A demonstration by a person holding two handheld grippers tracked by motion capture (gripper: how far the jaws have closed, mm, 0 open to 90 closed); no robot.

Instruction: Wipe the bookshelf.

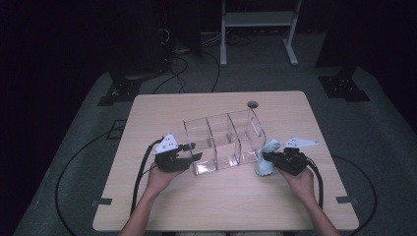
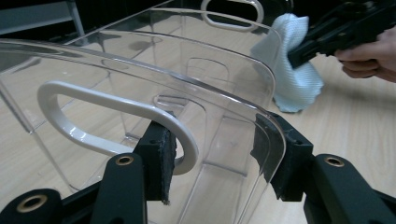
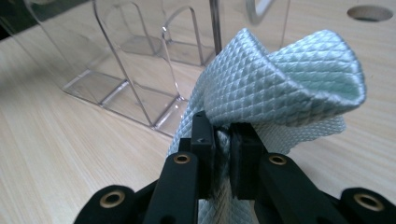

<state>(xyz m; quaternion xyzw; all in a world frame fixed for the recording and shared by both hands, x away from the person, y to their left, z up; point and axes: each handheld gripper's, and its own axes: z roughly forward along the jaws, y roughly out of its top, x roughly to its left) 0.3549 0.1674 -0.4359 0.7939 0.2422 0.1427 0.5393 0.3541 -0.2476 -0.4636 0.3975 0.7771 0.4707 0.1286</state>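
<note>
Two grippers are mine to work, and each has something in its jaws. My left gripper has its jaws drawn in narrow on the end wall of the clear plastic three-compartment organiser, one pad inside the white-rimmed handle slot, the other against the outside of the curved wall; whether both pads press firmly I cannot tell for certain, but the wall sits squarely between them. My right gripper is clamped tight on a pale blue waffle-weave cloth, which bunches above the jaws. From the high view, the organiser stands mid-table, its long axis running between my hands, rising toward the far right, with the left gripper at its near-left end. The cloth sits just beside its near-right end, so my right gripper is the closer one for wiping there, I judge, while the left steadies.
</note>
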